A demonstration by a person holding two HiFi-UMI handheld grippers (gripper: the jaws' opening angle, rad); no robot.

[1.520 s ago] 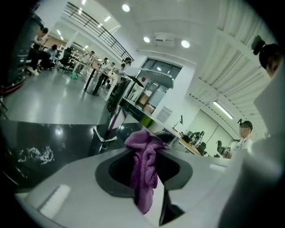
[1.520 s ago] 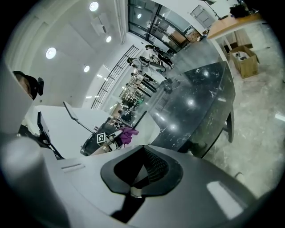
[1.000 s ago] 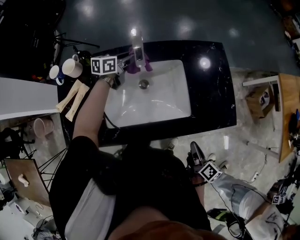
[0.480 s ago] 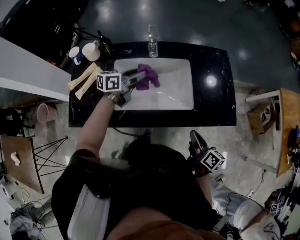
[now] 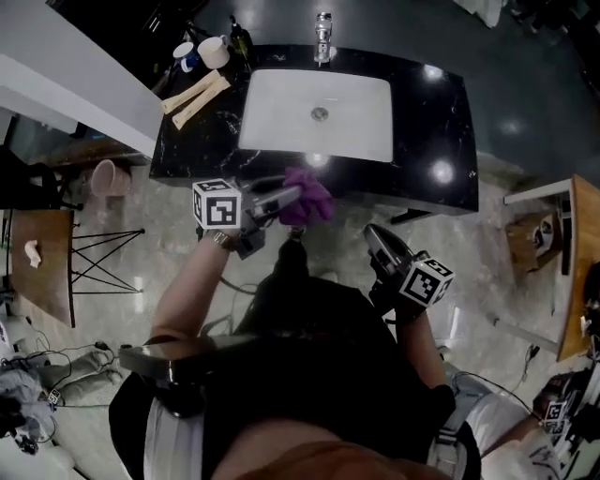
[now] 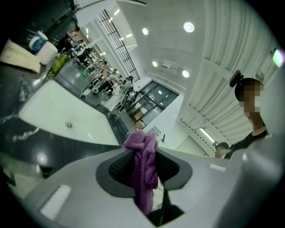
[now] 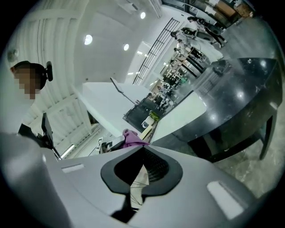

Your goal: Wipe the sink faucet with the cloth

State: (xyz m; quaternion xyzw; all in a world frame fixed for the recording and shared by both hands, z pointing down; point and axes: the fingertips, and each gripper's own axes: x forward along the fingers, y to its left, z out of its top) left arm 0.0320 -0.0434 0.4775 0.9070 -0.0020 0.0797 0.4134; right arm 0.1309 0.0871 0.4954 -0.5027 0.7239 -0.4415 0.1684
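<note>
Black table (image 5: 441, 112): glossy top, at the far side of the head view.
White sink (image 5: 281, 117): rectangular, set into the table.
Left gripper (image 5: 284, 200): held in the air by the table's near edge, jaws clamped on the cloth.
Right gripper (image 5: 378, 240): nearer, right of the cloth, jaws closed with nothing between them.
Purple cloth (image 5: 309, 195): bunched past the left jaw tips, well apart from the faucet.
Chrome faucet (image 5: 323, 25): at the sink's far rim.
Cups (image 5: 214, 49): far-left corner of the table.
</note>
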